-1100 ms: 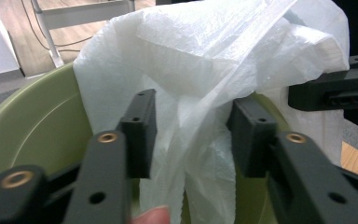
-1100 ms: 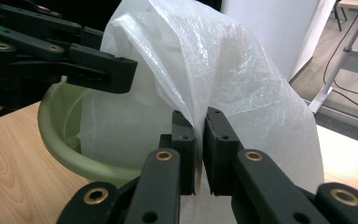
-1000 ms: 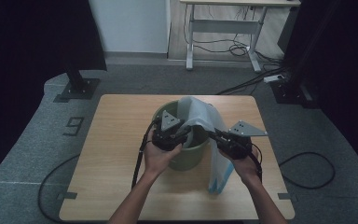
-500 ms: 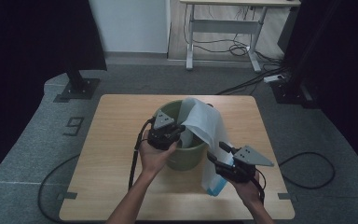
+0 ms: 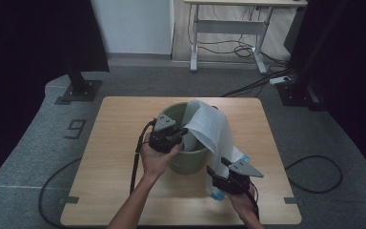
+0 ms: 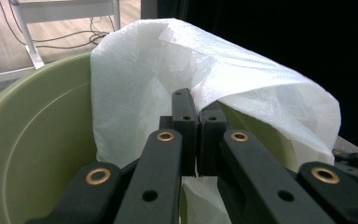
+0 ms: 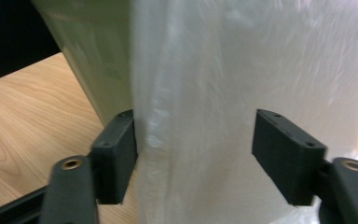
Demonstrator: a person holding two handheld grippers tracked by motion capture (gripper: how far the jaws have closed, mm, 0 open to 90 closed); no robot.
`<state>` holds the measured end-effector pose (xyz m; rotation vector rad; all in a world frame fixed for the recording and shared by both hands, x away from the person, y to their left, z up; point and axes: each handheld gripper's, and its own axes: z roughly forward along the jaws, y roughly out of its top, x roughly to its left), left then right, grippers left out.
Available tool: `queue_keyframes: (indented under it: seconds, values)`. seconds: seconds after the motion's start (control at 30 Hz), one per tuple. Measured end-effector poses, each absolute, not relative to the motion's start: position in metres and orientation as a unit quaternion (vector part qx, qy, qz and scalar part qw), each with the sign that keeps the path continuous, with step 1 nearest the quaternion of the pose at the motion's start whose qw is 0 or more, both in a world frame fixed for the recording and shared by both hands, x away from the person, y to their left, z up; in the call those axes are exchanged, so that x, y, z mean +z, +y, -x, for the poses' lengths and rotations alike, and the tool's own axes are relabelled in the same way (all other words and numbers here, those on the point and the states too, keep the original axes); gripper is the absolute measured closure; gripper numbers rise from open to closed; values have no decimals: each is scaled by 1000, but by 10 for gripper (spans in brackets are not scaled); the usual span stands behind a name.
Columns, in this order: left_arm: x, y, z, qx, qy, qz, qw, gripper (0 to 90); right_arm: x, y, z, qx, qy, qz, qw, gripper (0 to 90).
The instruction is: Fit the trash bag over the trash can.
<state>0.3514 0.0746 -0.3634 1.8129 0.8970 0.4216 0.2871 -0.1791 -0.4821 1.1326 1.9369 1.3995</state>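
Lining a bin. The left hand-held gripper (image 5: 183, 132), pressed together, pinches the white bag (image 5: 209, 131) at the near rim of the green bin (image 5: 190, 160) mid-table (image 5: 105, 157). The right hand-held gripper (image 7: 193, 149), jaws spread after just opening, straddles the hanging bag; next, closing on it to tug it down.

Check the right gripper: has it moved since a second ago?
Yes. In the high view the right gripper has dropped from beside the green bin's rim toward the table's near edge, jaws just opened around the hanging white bag.
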Motion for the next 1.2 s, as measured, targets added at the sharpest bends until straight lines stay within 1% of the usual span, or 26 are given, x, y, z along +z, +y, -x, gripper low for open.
queue_keyframes:
  seconds: [0.03,0.1,0.17,0.23,0.47,0.5,0.57,0.67,0.73,0.8,1.0,1.2]
  values:
    - [-363,76,-351,173,371,-755,513,877,-487,-181,-290,523,711,-407,234,577]
    - [-363,78,-350,170,364,-757,516,877,-488,-184,-292,525,711,-407,229,730]
    - [-363,80,-350,171,363,-758,515,878,-485,-189,-291,525,708,-406,241,818]
    - [-365,85,-349,169,363,-756,517,878,-478,-195,-290,526,703,-404,257,870]
    - [-367,94,-349,166,356,-762,515,876,-438,-211,-286,543,682,-385,304,882]
    - [-367,94,-349,166,356,-762,515,874,-438,-211,-286,543,682,-385,304,882]
    - [-369,98,-350,167,354,-765,512,871,-419,-212,-286,550,674,-374,322,882]
    - [-370,105,-352,158,356,-764,514,859,-404,-212,-288,556,668,-366,333,882]
    - [-371,106,-352,160,359,-763,513,854,-399,-211,-289,557,667,-362,337,881]
    - [-371,108,-352,165,362,-762,510,840,-388,-209,-292,556,667,-351,351,881]
    - [-370,107,-354,160,364,-760,514,824,-380,-208,-296,562,662,-346,355,881]
    - [-373,93,-363,143,362,-774,500,809,-374,-212,-294,565,655,-348,362,881]
